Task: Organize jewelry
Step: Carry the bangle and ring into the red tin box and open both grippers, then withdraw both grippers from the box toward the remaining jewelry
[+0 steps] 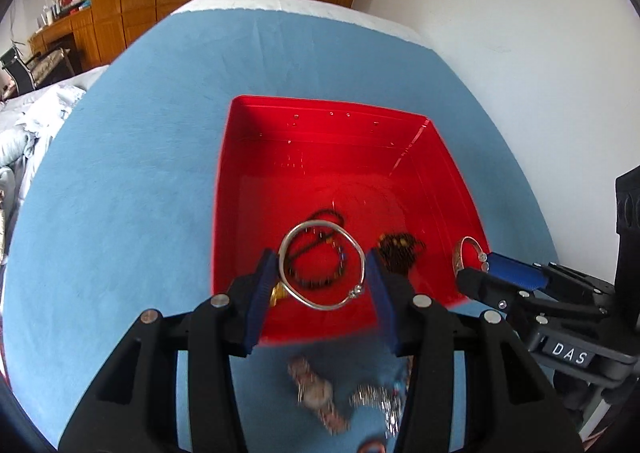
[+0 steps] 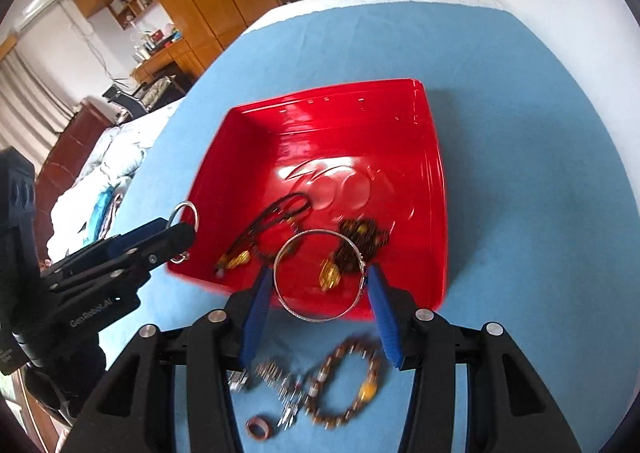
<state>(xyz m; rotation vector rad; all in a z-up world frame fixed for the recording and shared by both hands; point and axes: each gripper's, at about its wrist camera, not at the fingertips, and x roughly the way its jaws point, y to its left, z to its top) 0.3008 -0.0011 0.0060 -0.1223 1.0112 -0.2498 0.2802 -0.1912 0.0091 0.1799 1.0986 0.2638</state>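
With a silver bangle (image 1: 322,266) (image 2: 320,275) gripped in each tongs, left (image 1: 322,273) and right (image 2: 318,281), carry both past the red tray's (image 1: 320,105) near rim, then open low.

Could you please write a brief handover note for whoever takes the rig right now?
Left claw: shut on a silver bangle, at the red tray's near edge.
Right claw: shut on a second bangle, likewise.
In the tray: black cord necklace, dark bead strand.
Left on the blue cloth: bead bracelet, brown ring, silvery chain.
Next: probably drop both bangles in.
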